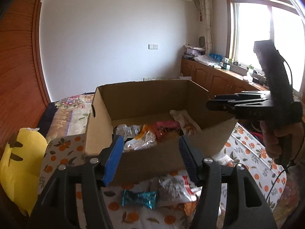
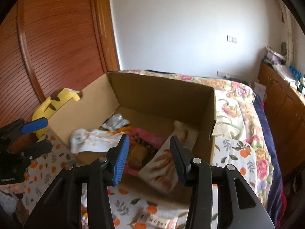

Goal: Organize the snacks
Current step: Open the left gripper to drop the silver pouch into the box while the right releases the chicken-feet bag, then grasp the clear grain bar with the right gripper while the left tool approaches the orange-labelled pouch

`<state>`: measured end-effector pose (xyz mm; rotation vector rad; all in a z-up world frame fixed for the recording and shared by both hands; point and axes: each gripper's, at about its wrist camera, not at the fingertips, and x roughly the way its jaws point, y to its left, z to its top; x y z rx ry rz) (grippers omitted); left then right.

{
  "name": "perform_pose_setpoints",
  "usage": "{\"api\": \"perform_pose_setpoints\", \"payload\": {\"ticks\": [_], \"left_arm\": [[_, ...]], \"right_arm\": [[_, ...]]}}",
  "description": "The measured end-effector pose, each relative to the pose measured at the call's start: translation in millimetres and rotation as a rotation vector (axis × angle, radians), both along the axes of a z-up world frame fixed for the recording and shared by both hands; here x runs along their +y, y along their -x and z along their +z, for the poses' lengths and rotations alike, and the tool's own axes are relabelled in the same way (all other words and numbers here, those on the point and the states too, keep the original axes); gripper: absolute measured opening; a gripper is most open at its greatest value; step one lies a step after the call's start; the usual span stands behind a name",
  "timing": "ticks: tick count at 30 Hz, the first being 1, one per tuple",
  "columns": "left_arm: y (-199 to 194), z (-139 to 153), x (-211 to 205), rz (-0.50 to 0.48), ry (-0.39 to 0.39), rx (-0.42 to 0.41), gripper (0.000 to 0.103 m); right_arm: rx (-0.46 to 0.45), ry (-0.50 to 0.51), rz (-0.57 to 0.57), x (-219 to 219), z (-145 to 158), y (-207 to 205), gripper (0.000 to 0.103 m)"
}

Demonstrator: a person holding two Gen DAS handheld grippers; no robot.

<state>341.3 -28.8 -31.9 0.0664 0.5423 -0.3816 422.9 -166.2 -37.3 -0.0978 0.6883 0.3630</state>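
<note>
An open cardboard box point(image 1: 144, 93) point(image 2: 162, 95) stands on an orange-print cloth and holds several snack packets: a silver one point(image 1: 126, 129), a pink one point(image 1: 165, 126) point(image 2: 150, 137), a cream one point(image 1: 183, 118) point(image 2: 164, 164). My left gripper point(image 1: 150, 160) is open and empty, hovering at the box's near wall. A teal wrapped candy point(image 1: 139, 200) and a white-red packet point(image 1: 175, 189) lie on the cloth below it. My right gripper point(image 2: 148, 158) is open and empty above the box's near right corner; it also shows in the left wrist view point(image 1: 215, 105).
A yellow plush toy point(image 1: 21, 168) point(image 2: 55, 101) lies left of the box. A floral bedspread point(image 2: 234, 99) stretches behind. Wooden cabinets point(image 1: 209, 76) run along the right wall under a window. More packets point(image 2: 152, 219) lie on the cloth in front.
</note>
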Motion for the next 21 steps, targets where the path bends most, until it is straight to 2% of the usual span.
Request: {"api": "perform_pose_setpoints", "payload": {"ticks": [6,13,21], "left_arm": [[23,-19,9,0.016,-0.012,0.0,0.063],[44,-58,19,0.056,-0.006,0.075,0.063],[57,-80,22,0.083,-0.033,0.109,0.063]], "right_arm": [[-0.017,-0.022,0.016,1,5,43,0.046],[0.011,-0.041,0.033,5,3,88,0.048],[0.087,-0.055,0.039,21,-34,134,0.052]]}}
